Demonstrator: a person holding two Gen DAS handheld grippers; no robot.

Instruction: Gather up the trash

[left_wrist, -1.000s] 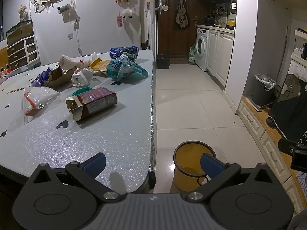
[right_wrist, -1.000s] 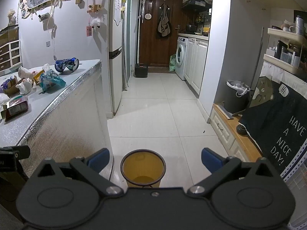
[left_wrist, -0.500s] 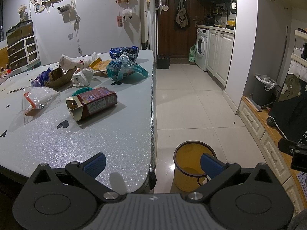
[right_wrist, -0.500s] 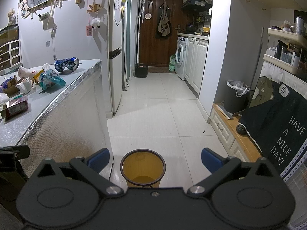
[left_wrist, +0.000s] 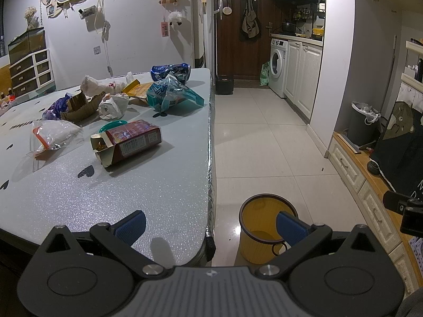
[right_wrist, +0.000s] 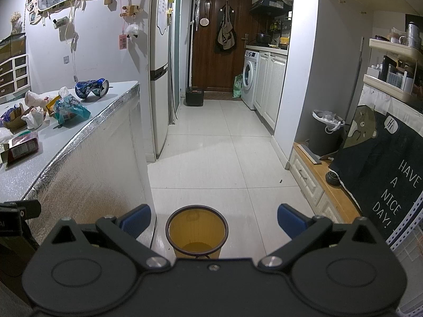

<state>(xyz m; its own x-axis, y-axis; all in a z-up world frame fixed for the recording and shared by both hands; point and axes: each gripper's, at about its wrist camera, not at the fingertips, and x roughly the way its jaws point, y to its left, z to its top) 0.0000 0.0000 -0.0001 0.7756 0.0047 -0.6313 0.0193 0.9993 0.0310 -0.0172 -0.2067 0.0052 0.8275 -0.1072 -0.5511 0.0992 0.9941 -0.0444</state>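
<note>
Nothing on the table (left_wrist: 132,200) looks collected yet. The left gripper (left_wrist: 208,223) hangs over the near corner of the table with its blue-padded jaws spread wide and nothing between them. The right gripper (right_wrist: 214,220) is off the table's edge, above the floor, just as wide and empty, with the yellow bin (right_wrist: 197,231) standing on the tiles right below and ahead of it.

The trash is all on the tabletop, well apart from both grippers. Nearest is a red carton (left_wrist: 127,142) lying on its side with an end flap torn open, and a teal lid (left_wrist: 112,126) pokes out just behind it. To its left lies a clear zip bag (left_wrist: 54,136). Further back sit a torn piece of cardboard (left_wrist: 79,107), a crumpled white bag (left_wrist: 113,107), a teal plastic wrapper (left_wrist: 171,95), a yellow packet (left_wrist: 137,89) and a crushed blue can (left_wrist: 171,71) by the far edge.

The bin seems empty, though its bottom is dim and partly hidden behind the grippers, so a small scrap could be in there. By my reading the job is at its very start: every piece remains to be picked up and dropped in the bin, and the carton is the handiest first grab for the left gripper
</note>
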